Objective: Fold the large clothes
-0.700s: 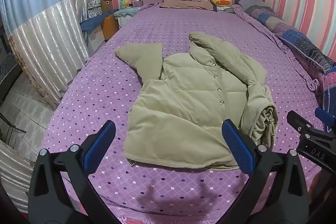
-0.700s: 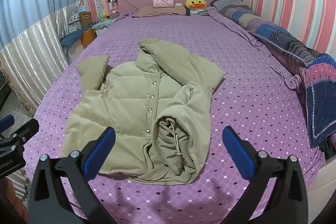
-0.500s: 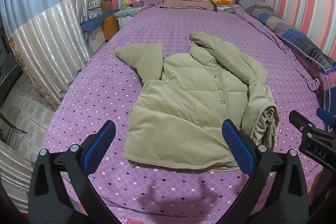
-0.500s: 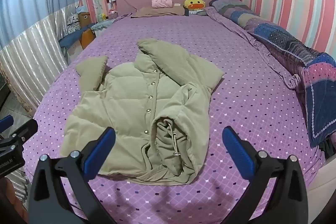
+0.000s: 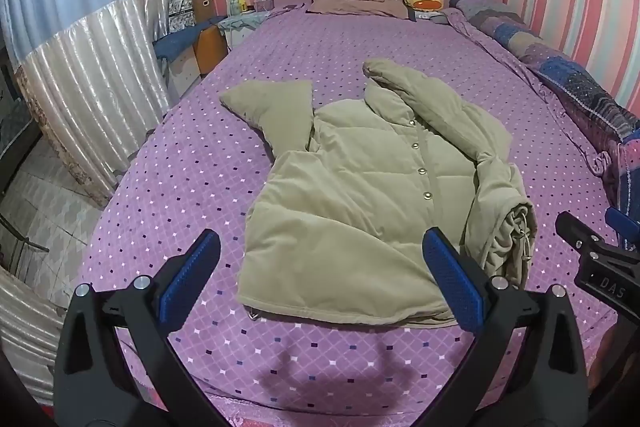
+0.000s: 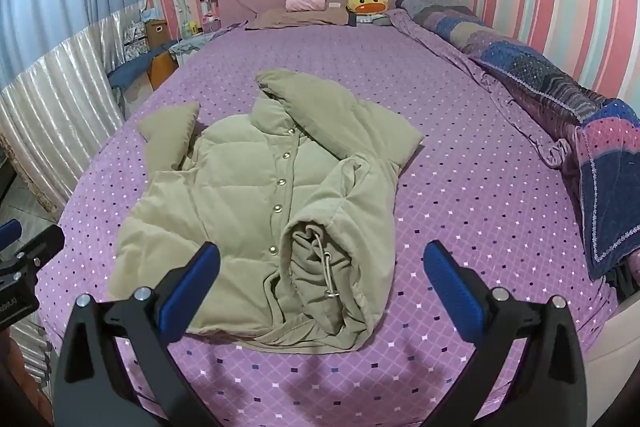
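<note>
Both tongs hang over the foot of the bed, jaws spread wide with nothing between them: the left gripper point(image 5: 320, 275) and the right gripper point(image 6: 320, 277). Toward twelve o'clock from them the olive padded jacket point(image 6: 256, 203) lies flat on the purple dotted bedspread point(image 6: 472, 187), snaps up. Its sleeve point(image 6: 168, 131) at ten o'clock sticks out; the other is folded over, its cuff bunched and hard to read. A patchwork quilt point(image 6: 560, 99) runs off at three o'clock.

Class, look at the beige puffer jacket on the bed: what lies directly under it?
The jacket lies on the purple dotted bedspread, which shows all round it. Whatever is beneath its folded sleeve is covered.
</note>
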Tool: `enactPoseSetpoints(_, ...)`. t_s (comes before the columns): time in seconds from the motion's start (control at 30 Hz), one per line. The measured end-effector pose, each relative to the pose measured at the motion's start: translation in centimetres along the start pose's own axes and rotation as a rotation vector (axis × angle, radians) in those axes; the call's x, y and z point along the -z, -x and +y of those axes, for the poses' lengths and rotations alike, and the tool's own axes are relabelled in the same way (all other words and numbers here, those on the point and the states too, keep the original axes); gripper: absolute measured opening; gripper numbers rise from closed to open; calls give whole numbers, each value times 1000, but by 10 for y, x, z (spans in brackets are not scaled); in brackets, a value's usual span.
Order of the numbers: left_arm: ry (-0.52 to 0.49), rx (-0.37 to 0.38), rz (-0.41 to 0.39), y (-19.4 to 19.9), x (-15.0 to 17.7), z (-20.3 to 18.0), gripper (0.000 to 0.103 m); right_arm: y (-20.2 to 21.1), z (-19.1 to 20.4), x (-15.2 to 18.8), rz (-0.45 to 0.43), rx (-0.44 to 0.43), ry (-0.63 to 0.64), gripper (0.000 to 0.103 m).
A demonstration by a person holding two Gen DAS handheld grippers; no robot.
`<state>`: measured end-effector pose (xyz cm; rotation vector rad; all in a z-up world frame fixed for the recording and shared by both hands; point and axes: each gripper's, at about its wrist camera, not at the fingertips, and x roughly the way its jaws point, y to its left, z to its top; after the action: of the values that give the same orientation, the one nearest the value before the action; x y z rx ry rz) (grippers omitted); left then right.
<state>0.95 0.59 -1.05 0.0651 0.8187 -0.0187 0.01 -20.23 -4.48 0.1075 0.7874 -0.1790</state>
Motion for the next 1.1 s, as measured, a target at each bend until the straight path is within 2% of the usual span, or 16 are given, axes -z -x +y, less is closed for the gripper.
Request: enactPoseSetpoints(1.1, 5, -3, 23, -9, 3, 2, 100, -5, -2, 1, 3, -4, 2, 101)
